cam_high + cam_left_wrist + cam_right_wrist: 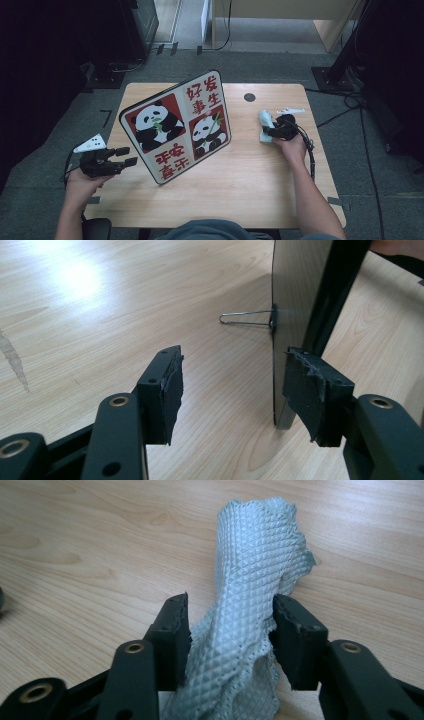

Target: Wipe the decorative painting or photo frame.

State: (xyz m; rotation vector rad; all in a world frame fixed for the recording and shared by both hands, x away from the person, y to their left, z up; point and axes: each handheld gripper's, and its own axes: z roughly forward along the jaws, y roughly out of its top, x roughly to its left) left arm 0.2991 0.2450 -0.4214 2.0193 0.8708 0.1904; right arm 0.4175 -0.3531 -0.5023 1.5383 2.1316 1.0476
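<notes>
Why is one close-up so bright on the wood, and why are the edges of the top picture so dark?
In the left gripper view, a lamp reflects off the table as a pale glare patch, and the panda board shows its dark, backlit rear, casting a shadow. In the high view, light falls on the table while the floor around it stays dim. In the right gripper view, the cloth is evenly lit and sharp.

Board: a panda sign (177, 127) stood tilted on the wooden table (250, 170), left of centre.
Left gripper (127, 156): held level at the table's left edge, jaws apart, pointed at the sign.
Right gripper (266, 131): at a pale cloth (265, 120) on the right side.
Hole: dark, near the far edge (249, 97).
</notes>
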